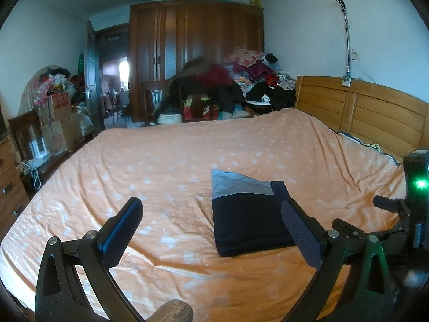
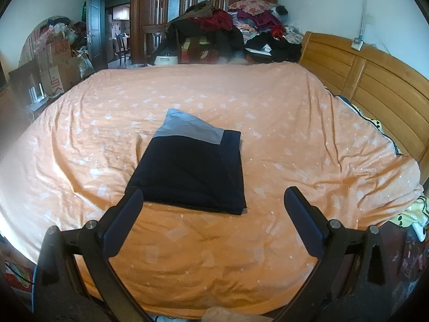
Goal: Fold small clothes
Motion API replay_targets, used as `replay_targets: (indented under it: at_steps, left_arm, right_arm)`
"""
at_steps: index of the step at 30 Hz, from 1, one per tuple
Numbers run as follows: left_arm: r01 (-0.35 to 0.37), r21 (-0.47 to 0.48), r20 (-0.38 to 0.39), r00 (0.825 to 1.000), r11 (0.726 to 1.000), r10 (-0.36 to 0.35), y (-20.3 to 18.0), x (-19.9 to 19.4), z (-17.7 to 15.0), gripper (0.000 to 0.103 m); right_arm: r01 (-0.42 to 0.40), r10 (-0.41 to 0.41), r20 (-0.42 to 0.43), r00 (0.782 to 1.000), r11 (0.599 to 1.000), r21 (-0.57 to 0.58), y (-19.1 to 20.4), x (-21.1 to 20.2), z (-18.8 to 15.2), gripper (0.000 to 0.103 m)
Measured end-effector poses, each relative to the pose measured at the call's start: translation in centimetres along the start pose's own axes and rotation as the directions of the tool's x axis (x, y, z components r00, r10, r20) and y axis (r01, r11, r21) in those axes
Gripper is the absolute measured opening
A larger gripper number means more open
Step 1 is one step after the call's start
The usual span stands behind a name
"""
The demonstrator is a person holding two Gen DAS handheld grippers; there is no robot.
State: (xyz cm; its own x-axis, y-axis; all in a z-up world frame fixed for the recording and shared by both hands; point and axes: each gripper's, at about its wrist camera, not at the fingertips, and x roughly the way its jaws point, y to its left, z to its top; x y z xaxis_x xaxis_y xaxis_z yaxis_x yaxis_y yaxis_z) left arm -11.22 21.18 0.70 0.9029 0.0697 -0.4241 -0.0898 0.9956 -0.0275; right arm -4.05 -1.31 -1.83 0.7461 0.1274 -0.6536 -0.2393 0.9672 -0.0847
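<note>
Dark navy cloth with a pale grey-blue band: the folded garment (image 1: 249, 214) lies flat on the orange bedspread (image 1: 161, 161), near the front edge of the bed and roughly central. Seen from the right wrist view as a neat, nearly square packet (image 2: 190, 169), grey band at the far end, a thicker doubled edge running down the right side, the near edge straight and closed.

Looks soft and light, a thin knit or woven fabric, limp rather than stiff. Likely to sag and unfold if lifted by 1 corner only. Not fragile, not slippery against the crumpled bedspread, though the layers may slide over each other. Appears already folded into several layers, so probably close to done; possibly 1 more fold or a move aside left, cannot tell which.

Left gripper (image 1: 211, 222) spread wide, nothing between its pads, hovering above the bed with its right pad overlapping the garment's right edge in view; whether touching, cannot tell. Right gripper (image 2: 211, 209) likewise wide and empty, just short of the near edge, its left pad at the near left corner.

Best taken by pinching through all layers at 2 corners of the same edge, 1 per gripper, near corners being closest. Worth clamping the full stack, not just the top layer, and avoiding catching the bedspread beneath, which is loose and wrinkled.
</note>
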Motion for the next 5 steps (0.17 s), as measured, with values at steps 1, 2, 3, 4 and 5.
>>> replay_targets:
  at_steps: [1,2,3,4,5]
  left_arm:
    - [0.002,0.002,-0.001,1.0,1.0,-0.002,0.0,0.06,-0.01,0.103]
    - [0.003,0.004,-0.001,1.0,1.0,-0.003,-0.03,0.07,-0.05,0.103]
    - [0.004,0.007,-0.002,1.0,1.0,-0.004,0.01,0.12,-0.06,0.103]
    - [0.004,0.009,-0.002,1.0,1.0,-0.004,0.01,0.04,-0.22,0.103]
    - [0.004,0.011,-0.004,1.0,1.0,-0.004,0.05,0.16,-0.05,0.103]
  right_arm:
    - [0.0,0.0,0.003,1.0,1.0,-0.003,0.03,0.06,0.1,0.103]
    - [-0.002,0.002,0.007,1.0,1.0,-0.013,0.25,0.06,0.13,0.103]
    - [-0.006,0.006,0.008,1.0,1.0,-0.016,0.23,0.13,0.12,0.103]
    - [-0.014,0.014,0.006,1.0,1.0,-0.018,0.36,0.21,0.1,0.103]
    - [-0.024,0.024,0.002,1.0,0.999,-0.021,0.43,0.35,0.08,0.103]
